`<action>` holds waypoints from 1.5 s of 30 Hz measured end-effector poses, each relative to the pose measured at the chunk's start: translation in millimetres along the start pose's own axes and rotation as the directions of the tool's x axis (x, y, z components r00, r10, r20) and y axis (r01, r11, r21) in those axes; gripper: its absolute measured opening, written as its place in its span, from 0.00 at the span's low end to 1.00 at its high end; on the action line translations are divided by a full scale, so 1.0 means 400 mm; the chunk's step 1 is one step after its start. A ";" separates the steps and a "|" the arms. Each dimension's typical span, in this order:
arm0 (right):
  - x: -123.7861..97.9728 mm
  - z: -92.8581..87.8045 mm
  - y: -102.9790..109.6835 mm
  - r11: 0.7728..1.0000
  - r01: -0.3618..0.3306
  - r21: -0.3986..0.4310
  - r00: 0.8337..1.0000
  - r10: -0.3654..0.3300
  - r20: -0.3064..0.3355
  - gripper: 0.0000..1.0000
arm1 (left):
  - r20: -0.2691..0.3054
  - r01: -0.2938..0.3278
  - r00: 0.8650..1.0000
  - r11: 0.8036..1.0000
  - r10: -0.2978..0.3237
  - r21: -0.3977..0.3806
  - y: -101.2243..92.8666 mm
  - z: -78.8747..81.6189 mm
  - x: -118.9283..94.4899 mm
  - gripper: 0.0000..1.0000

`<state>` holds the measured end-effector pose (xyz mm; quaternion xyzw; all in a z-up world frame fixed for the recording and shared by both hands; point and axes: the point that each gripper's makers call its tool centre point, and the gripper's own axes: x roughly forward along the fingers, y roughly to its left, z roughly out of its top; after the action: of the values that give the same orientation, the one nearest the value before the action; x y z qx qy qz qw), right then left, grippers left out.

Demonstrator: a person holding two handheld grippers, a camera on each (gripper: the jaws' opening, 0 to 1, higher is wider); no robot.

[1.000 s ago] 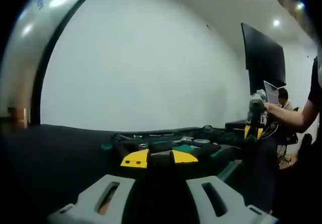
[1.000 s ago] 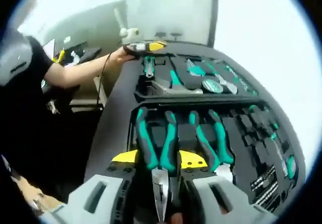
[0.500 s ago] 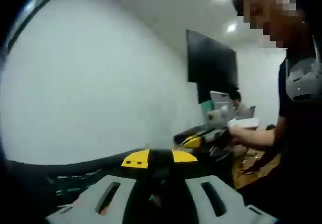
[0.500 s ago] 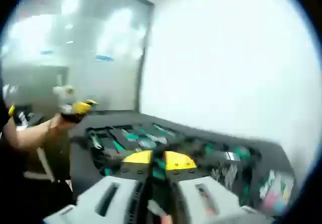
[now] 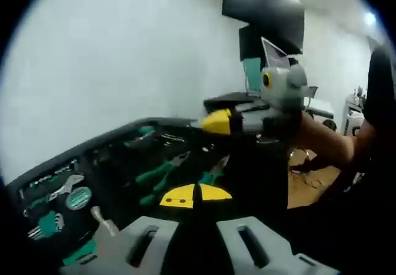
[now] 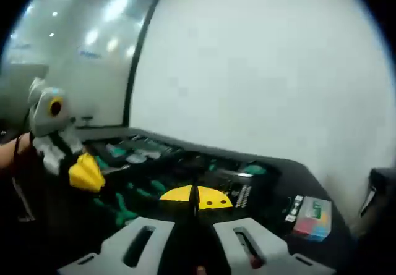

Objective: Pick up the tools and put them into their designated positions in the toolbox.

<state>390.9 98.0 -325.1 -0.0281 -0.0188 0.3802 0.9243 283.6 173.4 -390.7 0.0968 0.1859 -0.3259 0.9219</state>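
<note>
Both the left gripper (image 5: 195, 196) and right gripper (image 6: 196, 198), jaws pressed together and empty, hover beside the toolbox (image 5: 93, 164), where green-handled pliers (image 5: 158, 173) already sit slotted, suggesting little remains.

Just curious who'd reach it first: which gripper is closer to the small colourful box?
Right, probably. In the right gripper view, the right gripper sits just left of the colourful box; the left gripper is much farther left.

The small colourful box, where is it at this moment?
In the right gripper view the small colourful box lies at lower right on the black table, beside the open toolbox.
</note>
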 end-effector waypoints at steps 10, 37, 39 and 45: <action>-0.023 -0.072 -0.027 0.998 0.004 0.060 0.999 -0.001 -0.043 0.02 | -0.057 0.227 0.971 0.969 -0.233 -0.095 -0.018 0.009 0.021 0.02; 0.001 -0.089 -0.047 0.999 0.011 0.034 1.000 -0.011 0.012 0.04 | -0.168 0.203 0.959 0.966 -0.229 -0.161 -0.020 -0.023 0.050 0.04; 0.003 -0.087 -0.040 1.000 0.007 0.012 1.000 -0.008 0.014 0.04 | -0.148 0.202 0.963 0.967 -0.224 -0.155 -0.021 -0.025 0.048 0.05; -0.014 -0.062 0.093 0.982 -0.173 0.078 0.981 0.179 -0.073 0.04 | 0.072 0.221 0.975 0.957 -0.211 -0.185 -0.012 0.040 -0.031 0.07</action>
<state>362.2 119.4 -352.3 -0.0115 0.0341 0.4595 0.8875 276.1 172.0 -371.5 -0.0221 0.2021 -0.4075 0.8903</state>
